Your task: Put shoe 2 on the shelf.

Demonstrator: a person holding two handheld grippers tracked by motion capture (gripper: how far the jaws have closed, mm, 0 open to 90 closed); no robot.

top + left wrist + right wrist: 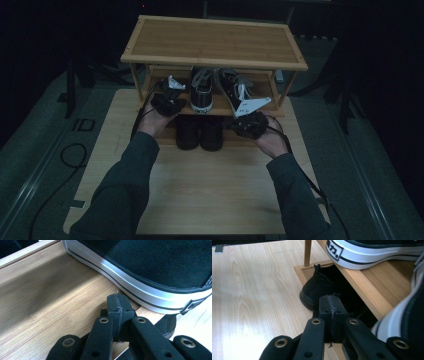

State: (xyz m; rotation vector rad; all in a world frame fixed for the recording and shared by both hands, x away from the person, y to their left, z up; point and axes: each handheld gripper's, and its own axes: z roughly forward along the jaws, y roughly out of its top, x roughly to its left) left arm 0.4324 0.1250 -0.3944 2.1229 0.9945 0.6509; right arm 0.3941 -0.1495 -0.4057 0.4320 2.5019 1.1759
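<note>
Standing on the pale wooden table point(210, 185), a bamboo shoe rack point(215, 40) holds black-and-white canvas sneakers point(202, 95) on its mid shelf. L gripper point(168, 102) & R gripper point(248, 123) both clenched, empty, just beside them.

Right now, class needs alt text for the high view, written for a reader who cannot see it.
A person holds the left gripper and right gripper, jaws shut, at a bamboo shoe rack on a wooden table. Black-and-white sneakers sit on its middle shelf, black shoes below.
</note>
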